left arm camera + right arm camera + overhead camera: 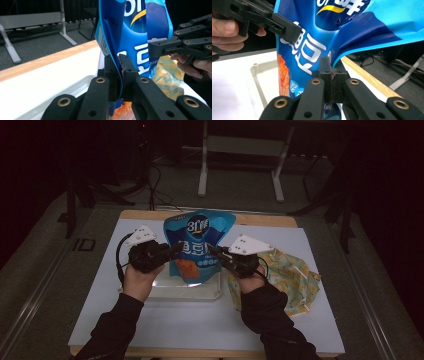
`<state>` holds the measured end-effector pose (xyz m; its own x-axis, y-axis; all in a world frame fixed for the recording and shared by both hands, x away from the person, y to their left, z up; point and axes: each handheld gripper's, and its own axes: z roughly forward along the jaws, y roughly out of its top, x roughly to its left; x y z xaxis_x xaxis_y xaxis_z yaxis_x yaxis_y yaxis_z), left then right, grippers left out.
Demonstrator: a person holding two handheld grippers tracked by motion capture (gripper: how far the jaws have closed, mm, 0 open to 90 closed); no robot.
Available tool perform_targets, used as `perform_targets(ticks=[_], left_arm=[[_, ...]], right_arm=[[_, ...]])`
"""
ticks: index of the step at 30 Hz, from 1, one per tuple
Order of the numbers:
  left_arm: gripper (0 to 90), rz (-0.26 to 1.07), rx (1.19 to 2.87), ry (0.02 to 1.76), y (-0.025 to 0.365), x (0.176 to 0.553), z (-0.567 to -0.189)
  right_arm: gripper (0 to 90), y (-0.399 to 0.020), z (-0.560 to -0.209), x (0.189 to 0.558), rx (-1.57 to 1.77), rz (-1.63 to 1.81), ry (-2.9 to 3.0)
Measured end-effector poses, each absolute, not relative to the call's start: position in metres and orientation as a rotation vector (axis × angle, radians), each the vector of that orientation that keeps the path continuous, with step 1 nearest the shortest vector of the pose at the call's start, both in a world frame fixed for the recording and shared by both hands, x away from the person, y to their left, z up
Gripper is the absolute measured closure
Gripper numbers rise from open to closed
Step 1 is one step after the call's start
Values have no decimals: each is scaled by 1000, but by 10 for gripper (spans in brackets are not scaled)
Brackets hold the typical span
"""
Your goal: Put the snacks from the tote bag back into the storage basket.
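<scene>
The blue snack bag [197,245] stands upright over a clear tray [210,292] in the middle of a white board [200,325], seen from the high view. The left gripper [176,247] meets its left edge and the right gripper [212,250] its right edge. A crumpled patterned bag [295,275] lies just right of the right hand, leaving bare board toward the front and left edges; the wooden table rim [265,220] shows behind.

In the left gripper view, the jaws are pressed together on the bag's side seam [119,62], the bag rising straight above them. The other gripper reaches in from the right.

In the right gripper view, the jaws pinch the bag's opposite edge [330,66], the tray's corner [255,68] lying below left.
</scene>
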<state>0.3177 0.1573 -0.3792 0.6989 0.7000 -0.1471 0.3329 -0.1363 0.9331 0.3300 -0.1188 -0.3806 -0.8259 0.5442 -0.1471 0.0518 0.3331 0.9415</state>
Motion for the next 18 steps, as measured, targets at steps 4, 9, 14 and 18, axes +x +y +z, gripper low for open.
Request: perform_targets(ticks=[4,9,14,18], left_arm=[[873,354,1737,837,161,322,-391],[872,328,1742,846,165,324,-407],[873,326,1737,857,166,325,-418],[873,320,1730,860,166,327,-427]], right_arm=[[896,-116,-390,332,542,1499,2179],[896,-112,-403,332,543,1470,2206],[896,-111,-415,335,556,1472,2216],[896,-110,-422,336,563,1464,2224]])
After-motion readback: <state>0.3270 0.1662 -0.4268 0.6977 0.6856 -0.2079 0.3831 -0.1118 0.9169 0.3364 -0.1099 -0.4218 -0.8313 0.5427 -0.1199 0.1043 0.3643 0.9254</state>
